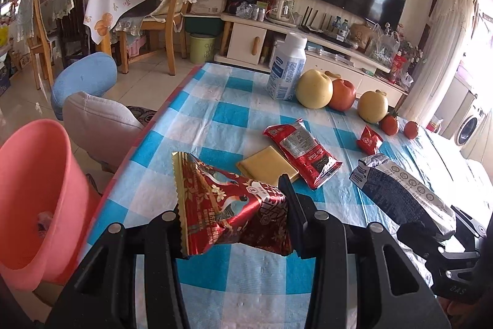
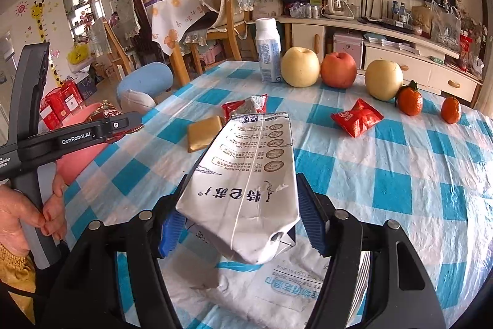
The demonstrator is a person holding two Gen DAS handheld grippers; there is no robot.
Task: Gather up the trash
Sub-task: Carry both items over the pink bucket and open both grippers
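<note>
My left gripper [image 1: 234, 205] is shut on a red patterned snack wrapper [image 1: 225, 205] and holds it above the table's left edge. A pink bin [image 1: 37, 193] stands on the floor to the left, below it. My right gripper [image 2: 240, 199] is shut on a crushed silver milk carton [image 2: 246, 184], which also shows in the left wrist view [image 1: 403, 193]. On the blue checked tablecloth [image 2: 385, 174] lie a long red wrapper [image 1: 303, 156], a small red packet [image 2: 357, 117] and a gold flat packet [image 2: 205, 133].
A white bottle [image 2: 268, 51], two yellow pears [image 2: 300, 67], an apple [image 2: 338, 69] and two oranges [image 2: 409, 100] stand in a row at the far side. A grey chair [image 1: 101, 125] and a blue stool [image 1: 83, 79] stand left of the table.
</note>
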